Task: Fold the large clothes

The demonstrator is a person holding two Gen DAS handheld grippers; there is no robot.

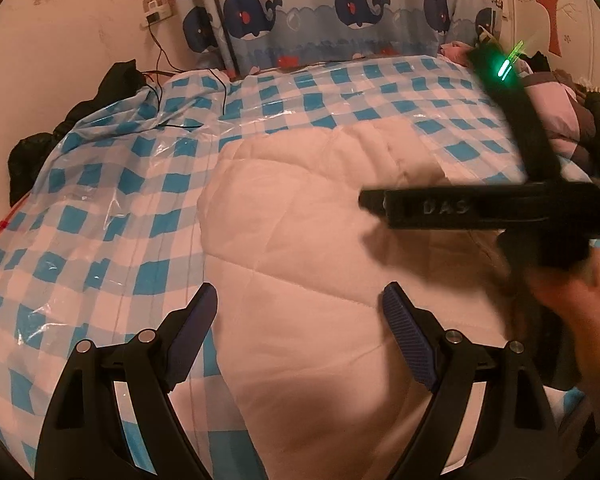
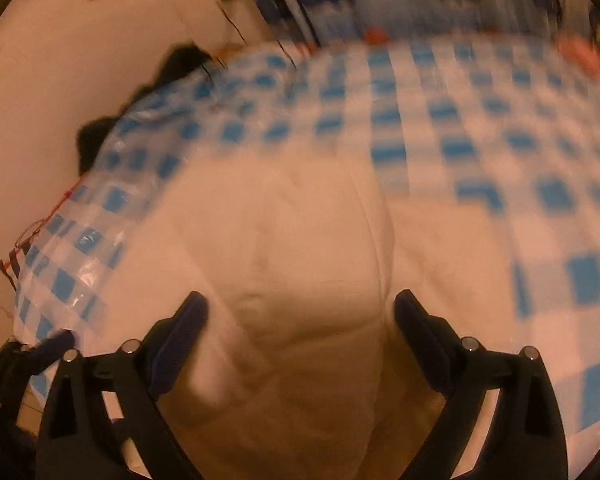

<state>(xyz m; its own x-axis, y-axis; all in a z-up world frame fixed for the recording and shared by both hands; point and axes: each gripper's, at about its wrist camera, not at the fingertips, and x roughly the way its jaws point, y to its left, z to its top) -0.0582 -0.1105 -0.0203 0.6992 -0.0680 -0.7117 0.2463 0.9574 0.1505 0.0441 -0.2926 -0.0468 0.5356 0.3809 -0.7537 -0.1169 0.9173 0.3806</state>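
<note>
Both the left gripper (image 1: 300, 300) and right gripper (image 2: 300, 308) hung wide apart, holding nothing, over the white padded garment (image 1: 320, 240) mid-frame on the checked sheet (image 1: 100, 220), so a shallow pinch would probably've grabbed just the slippery sheet.

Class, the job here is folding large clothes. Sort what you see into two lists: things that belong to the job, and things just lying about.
Belongs to the job:
- white quilted garment
- left gripper, open
- right gripper, open
- checked plastic sheet under the garment

Just lying about:
- black clothing at the wall
- whale curtain
- black cable
- pile of clothes
</note>
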